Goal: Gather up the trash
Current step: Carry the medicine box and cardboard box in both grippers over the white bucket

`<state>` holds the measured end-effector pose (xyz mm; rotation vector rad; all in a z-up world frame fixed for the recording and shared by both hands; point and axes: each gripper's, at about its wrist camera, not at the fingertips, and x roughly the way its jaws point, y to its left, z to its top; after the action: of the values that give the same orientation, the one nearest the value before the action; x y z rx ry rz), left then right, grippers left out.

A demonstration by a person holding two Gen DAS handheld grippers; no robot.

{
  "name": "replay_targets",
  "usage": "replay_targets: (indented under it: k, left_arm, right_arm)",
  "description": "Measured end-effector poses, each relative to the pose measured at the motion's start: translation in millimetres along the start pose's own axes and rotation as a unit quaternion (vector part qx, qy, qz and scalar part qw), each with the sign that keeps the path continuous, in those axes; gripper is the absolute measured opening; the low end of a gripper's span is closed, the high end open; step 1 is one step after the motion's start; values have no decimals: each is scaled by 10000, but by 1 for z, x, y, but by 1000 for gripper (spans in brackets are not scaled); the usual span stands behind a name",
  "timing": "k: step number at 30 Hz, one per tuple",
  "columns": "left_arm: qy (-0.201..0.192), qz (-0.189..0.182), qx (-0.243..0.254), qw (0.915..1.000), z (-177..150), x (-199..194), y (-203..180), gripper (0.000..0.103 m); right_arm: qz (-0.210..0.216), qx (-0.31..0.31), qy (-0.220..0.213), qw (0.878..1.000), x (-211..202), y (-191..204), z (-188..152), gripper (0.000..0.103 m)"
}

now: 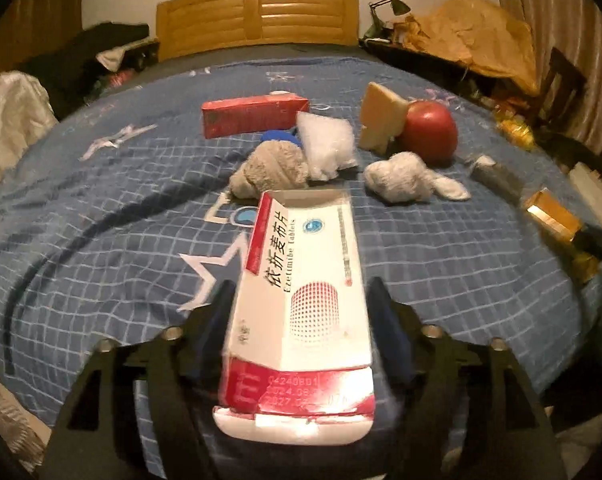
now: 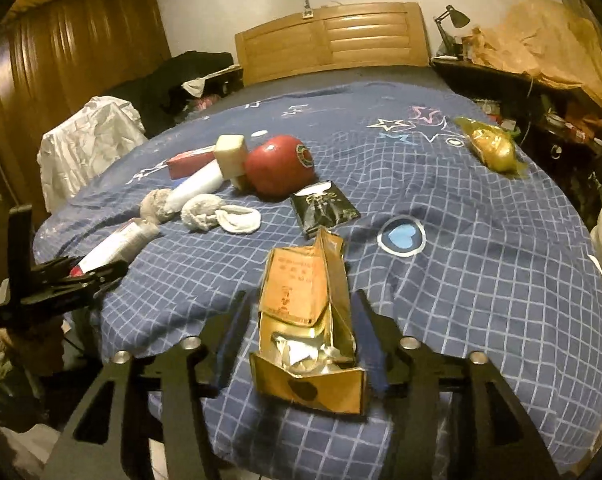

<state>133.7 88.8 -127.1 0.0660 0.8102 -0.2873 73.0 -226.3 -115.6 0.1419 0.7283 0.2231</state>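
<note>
My left gripper [image 1: 301, 284] points down at a bed, jaws apart, with a white and red tablet box [image 1: 301, 300] lying lengthwise between its fingers; the box looks loose and blurred at its near end. My right gripper [image 2: 299, 294] stands open around a torn gold carton [image 2: 309, 320], with a gap showing at the left finger [image 2: 237, 320]. In the right wrist view the left gripper [image 2: 73, 276] is at the bed's left edge with the tablet box [image 2: 117, 244]. The gold carton [image 1: 549, 216] shows at the right of the left wrist view.
On the blue checked sheet [image 1: 101, 200] lie a red box [image 1: 255, 114], a white plastic packet [image 1: 327, 148], two rolled socks [image 1: 409, 176], a red apple [image 1: 431, 130], a foam block [image 1: 381, 118], a black packet [image 2: 325, 206] and a yellow wrapper [image 2: 493, 146]. A cluttered desk [image 2: 521, 76] stands right.
</note>
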Motion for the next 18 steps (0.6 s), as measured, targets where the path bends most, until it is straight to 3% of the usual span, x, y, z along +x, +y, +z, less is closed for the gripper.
replay_targets:
  k: [2, 5, 10, 12, 13, 14, 15, 16, 18]
  left_arm:
    - [-50, -146, -120, 9998, 2, -7, 5, 80]
    - [-88, -271, -226, 9993, 5, -14, 8, 82]
    - [133, -150, -107, 9997, 14, -2, 4, 84]
    - [364, -64, -120, 9992, 16, 10, 4, 83]
    - [474, -43, -175, 9987, 16, 15, 5, 75]
    - [508, 20, -189, 9985, 15, 17, 4, 69]
    - [495, 100, -149, 9986, 15, 17, 2, 66]
    - [470, 89, -124, 9988, 14, 16, 1, 54]
    - [445, 100, -178, 9988, 14, 14, 0, 49]
  right_arm:
    - [39, -75, -36, 10000, -6, 3, 0, 72]
    - [32, -179, 9, 9998, -4, 2, 0, 77]
    - [141, -259, 210, 9993, 15, 0, 1, 77]
    - [181, -332, 299, 9988, 23, 2, 2, 70]
    - [170, -382, 363, 9985, 27, 3, 1, 56]
    - [163, -411, 383, 9983, 29, 4, 1, 52]
    - [143, -438, 376, 9982, 30, 5, 0, 52]
    - [152, -415, 359, 9984, 31, 5, -1, 51]
    - [171, -352, 336, 9987, 31, 5, -1, 50]
